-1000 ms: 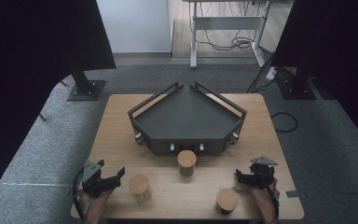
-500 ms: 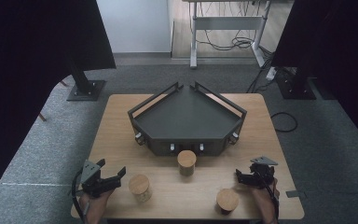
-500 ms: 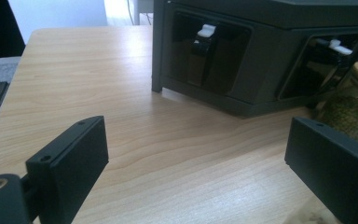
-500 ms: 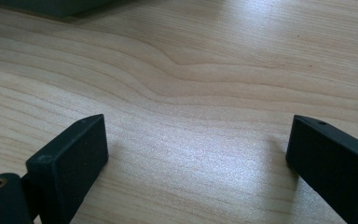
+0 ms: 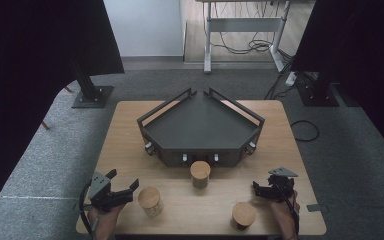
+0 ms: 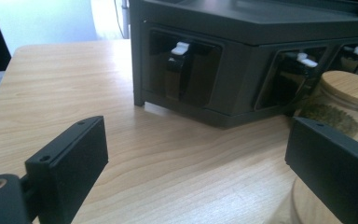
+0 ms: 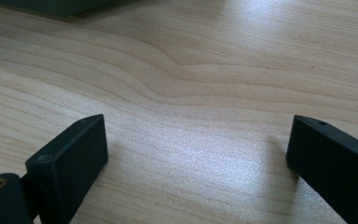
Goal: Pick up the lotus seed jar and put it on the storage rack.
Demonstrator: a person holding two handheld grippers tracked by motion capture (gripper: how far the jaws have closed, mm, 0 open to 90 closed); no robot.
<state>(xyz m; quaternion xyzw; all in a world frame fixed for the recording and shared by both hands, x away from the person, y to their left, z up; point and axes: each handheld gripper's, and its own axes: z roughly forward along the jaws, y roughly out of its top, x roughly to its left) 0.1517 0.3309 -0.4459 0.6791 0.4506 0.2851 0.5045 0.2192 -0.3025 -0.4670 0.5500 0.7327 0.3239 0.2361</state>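
While both tools rest spread and grasp nothing, work looks barely begun: three lidded jars untouched on worktop, none in tray. Nearest jar stands near front edge, just beside left tool, jaws wide apart, having just eased wider. Second jar mid-worktop, against tray front. Third jar at front edge, near right tool, released. Count: three jars, one tray, two tools.

left tongs agape, right tongs agape
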